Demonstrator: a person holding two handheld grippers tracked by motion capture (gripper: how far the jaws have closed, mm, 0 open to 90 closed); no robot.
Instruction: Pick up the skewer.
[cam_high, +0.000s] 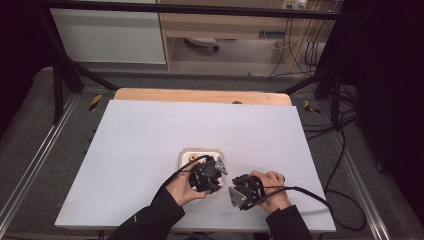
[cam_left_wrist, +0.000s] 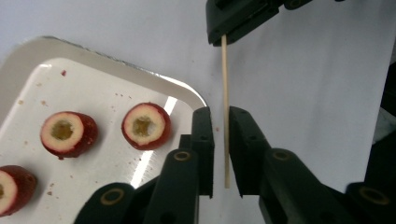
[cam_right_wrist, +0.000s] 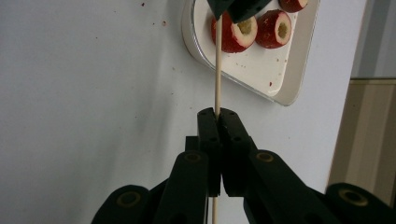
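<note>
**Inspector:** Nearest item first: the grippers.

**Assistant:** In the high view both sit at the table's (cam_high: 140, 150) near edge. The right gripper (cam_high: 243, 191) is at about 5 o'clock from the table's centre, held in the person's right hand (cam_high: 272, 187). Its own view shows the jaws pinched tight on a thin wooden skewer (cam_right_wrist: 217, 70), which passes between them and runs on toward 12 o'clock.

**Inspector:** And the left?

**Assistant:** The left gripper (cam_high: 207, 175) sits just beside the right one, at its 10 o'clock, in the left hand (cam_high: 182, 189). In its own view the jaws stand narrow, with the skewer (cam_left_wrist: 225, 116) in the slot between them. A sliver of gap shows on either side of the stick, so the pads do not press on it.

**Inspector:** Farther out?

**Assistant:** A white tray (cam_high: 186, 152) lies just beyond the left gripper, partly covered by it. The left gripper view shows the tray's rim (cam_left_wrist: 140, 72) at 10 o'clock from the jaws, with three cored red fruits on it; the nearest fruit (cam_left_wrist: 146, 125) lies just beside the left jaw. The skewer is off the tray, above the bare table.
</note>
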